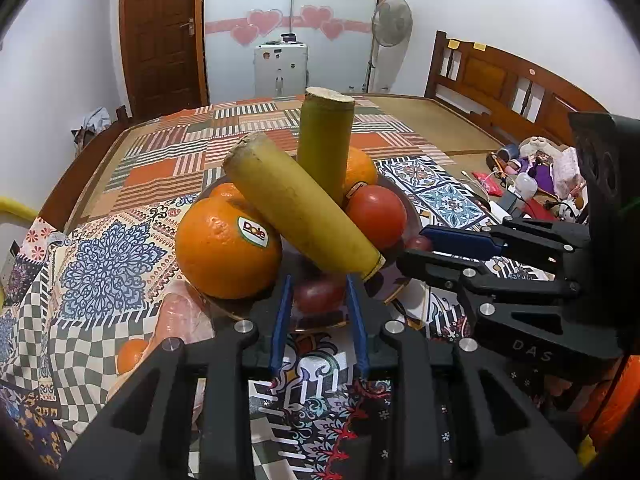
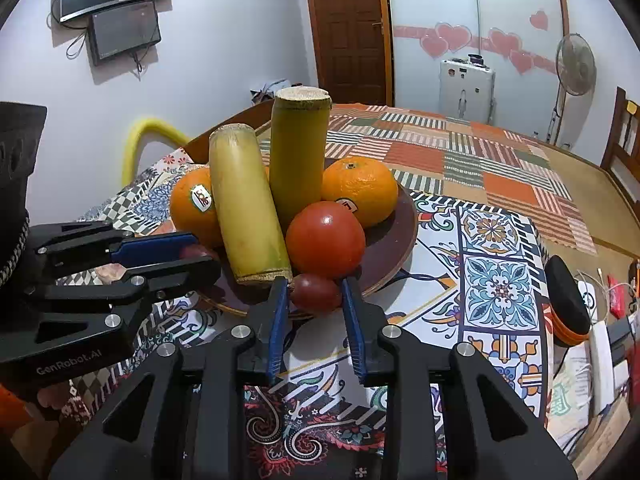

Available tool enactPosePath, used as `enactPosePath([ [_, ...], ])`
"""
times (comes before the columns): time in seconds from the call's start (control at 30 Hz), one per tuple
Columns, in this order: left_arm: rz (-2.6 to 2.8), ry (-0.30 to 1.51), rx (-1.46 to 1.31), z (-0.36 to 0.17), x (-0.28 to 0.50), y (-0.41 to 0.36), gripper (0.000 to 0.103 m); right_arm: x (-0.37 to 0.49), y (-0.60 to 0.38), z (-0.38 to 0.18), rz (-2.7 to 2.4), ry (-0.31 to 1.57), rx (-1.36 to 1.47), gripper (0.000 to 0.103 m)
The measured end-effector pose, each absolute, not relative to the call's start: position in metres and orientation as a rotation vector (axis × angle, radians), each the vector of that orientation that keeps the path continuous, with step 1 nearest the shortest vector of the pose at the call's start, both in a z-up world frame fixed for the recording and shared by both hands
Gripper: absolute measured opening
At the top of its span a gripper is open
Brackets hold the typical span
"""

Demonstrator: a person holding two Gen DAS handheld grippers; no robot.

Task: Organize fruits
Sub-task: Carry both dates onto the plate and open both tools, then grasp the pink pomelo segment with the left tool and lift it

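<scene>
A brown plate (image 2: 394,236) on the patterned cloth holds oranges (image 1: 226,246) (image 2: 360,190), a red tomato (image 2: 325,239), two cut sugarcane pieces (image 1: 298,208) (image 2: 298,156) and small dark red fruits. In the left wrist view my left gripper (image 1: 318,298) has its blue fingers on either side of a small dark red fruit (image 1: 318,294) at the plate's near rim. In the right wrist view my right gripper (image 2: 314,294) brackets another small dark red fruit (image 2: 316,291) the same way. Whether either one is squeezed, I cannot tell. Each gripper also shows in the other's view (image 1: 424,246) (image 2: 200,248).
An orange (image 1: 131,354) lies in a clear bag left of the plate. Toys and clutter (image 1: 536,178) lie at the right beside a wooden headboard (image 1: 500,76). A black and orange object (image 2: 568,300) and cables sit at the right.
</scene>
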State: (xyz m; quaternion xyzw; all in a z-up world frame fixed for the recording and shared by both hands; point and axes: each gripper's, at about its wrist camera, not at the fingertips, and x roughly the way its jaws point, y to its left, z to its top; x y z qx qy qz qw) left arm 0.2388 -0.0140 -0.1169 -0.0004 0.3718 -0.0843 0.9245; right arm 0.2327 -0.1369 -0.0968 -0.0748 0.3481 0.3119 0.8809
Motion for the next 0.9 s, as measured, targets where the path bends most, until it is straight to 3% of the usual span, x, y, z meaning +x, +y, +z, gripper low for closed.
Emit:
enactPosePath([
  [0.13, -0.174, 0.754, -0.007, -0.115, 0.237, -0.012, 0.038, 0.233, -0.137, -0.096, 0.645, 0.718, -0.152, 0.038],
  [0.47, -0.162, 0.682, -0.031, -0.084, 0.205, 0.014, 0.038, 0.218, -0.151, -0.075, 0.635, 0.661, -0.111, 0.038],
  [0.63, -0.124, 0.663, -0.038, -0.070, 0.190, 0.036, 0.044, 0.201, -0.152, -0.062, 0.644, 0.615, -0.100, 0.044],
  [0.83, -0.070, 0.697, -0.046, -0.075, 0.176, 0.067, 0.045, 0.190, -0.144, -0.063, 0.662, 0.606, -0.108, 0.045],
  [0.9, -0.064, 0.725, -0.045, -0.084, 0.174, 0.074, 0.053, 0.190, -0.141, -0.068, 0.677, 0.622, -0.100, 0.045],
])
